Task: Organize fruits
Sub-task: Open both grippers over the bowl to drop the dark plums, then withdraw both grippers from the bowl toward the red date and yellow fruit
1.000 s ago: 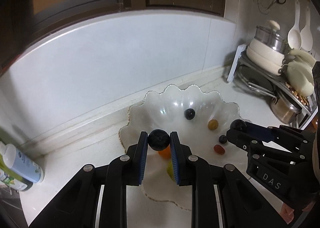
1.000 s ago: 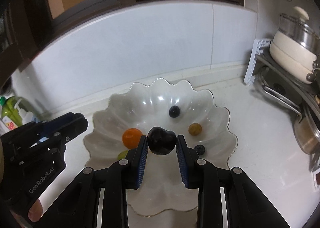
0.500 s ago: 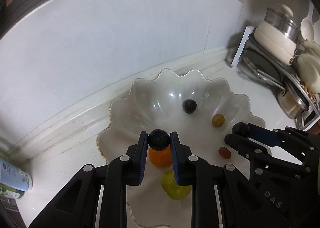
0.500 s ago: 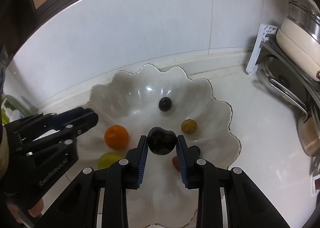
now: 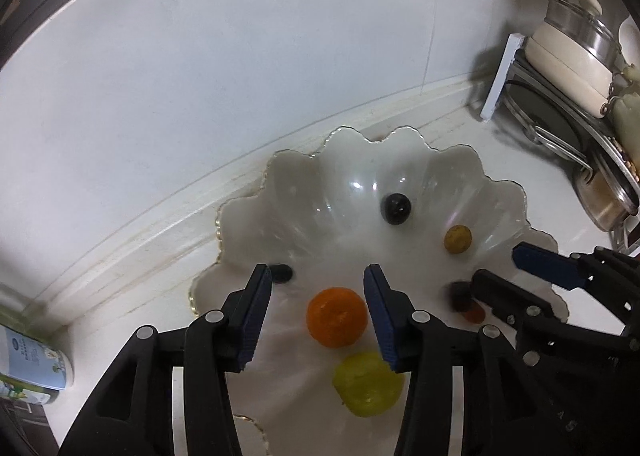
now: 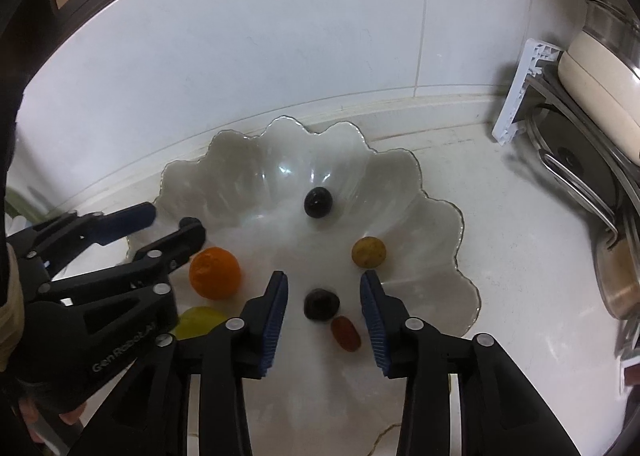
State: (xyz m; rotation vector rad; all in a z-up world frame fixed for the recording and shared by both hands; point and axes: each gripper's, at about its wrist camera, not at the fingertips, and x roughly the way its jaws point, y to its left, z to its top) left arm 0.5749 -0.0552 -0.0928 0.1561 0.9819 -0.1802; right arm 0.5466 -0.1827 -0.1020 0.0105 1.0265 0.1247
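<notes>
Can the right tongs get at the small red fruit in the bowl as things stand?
Probably yes. The right tongs, jaws opening and gripping nothing, hang just over the red fruit. A dark fruit lies right beside it and may get nudged; the left tongs sit clear by the orange.

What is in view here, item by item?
scalloped bowl: one, clear glass, on the counter by the wall
dark fruits: three, black, in the bowl: one centre, one at each tool
orange: one, orange, near side of the bowl
yellow-green fruit: one, beside the orange, nearer the camera
small tan fruit: one, yellow-brown, right part of the bowl
small red fruit: one, red, beside a dark fruit
bottle: one, white with blue label, far left
pots: several, cream and steel, on a rack at right
counter: one, white
left tool: black, blue pads, jaws opening, gripping nothing
right tool: same colours, jaws opening, gripping nothing
</notes>
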